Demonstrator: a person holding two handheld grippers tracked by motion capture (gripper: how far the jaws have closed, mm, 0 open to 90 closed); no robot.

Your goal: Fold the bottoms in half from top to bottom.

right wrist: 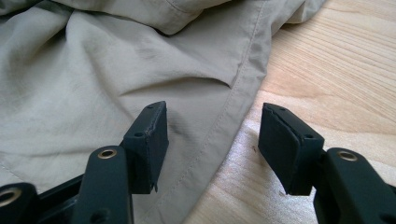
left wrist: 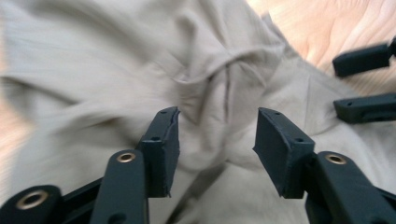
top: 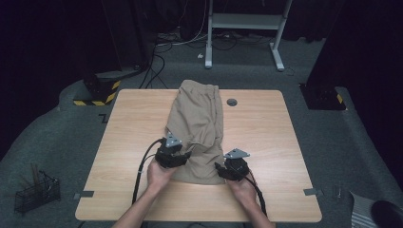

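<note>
A pair of beige shorts (top: 199, 123) lies lengthwise down the middle of the wooden table (top: 266, 142), waistband at the far edge. My left gripper (top: 174, 154) hovers over the near left part of the shorts, open, its jaws spread above crumpled cloth (left wrist: 205, 93) in the left gripper view. My right gripper (top: 229, 168) is at the near right hem, open. In the right gripper view its jaws straddle the stitched hem edge (right wrist: 224, 135), one over cloth, the other over bare wood. The right gripper's fingers (left wrist: 364, 84) show at the right edge of the left gripper view.
A round grommet (top: 232, 102) sits in the table near the far edge. A wire basket (top: 35, 192) stands on the floor at the left. A white frame (top: 247, 28) and cables lie beyond the table. Bare wood flanks the shorts on both sides.
</note>
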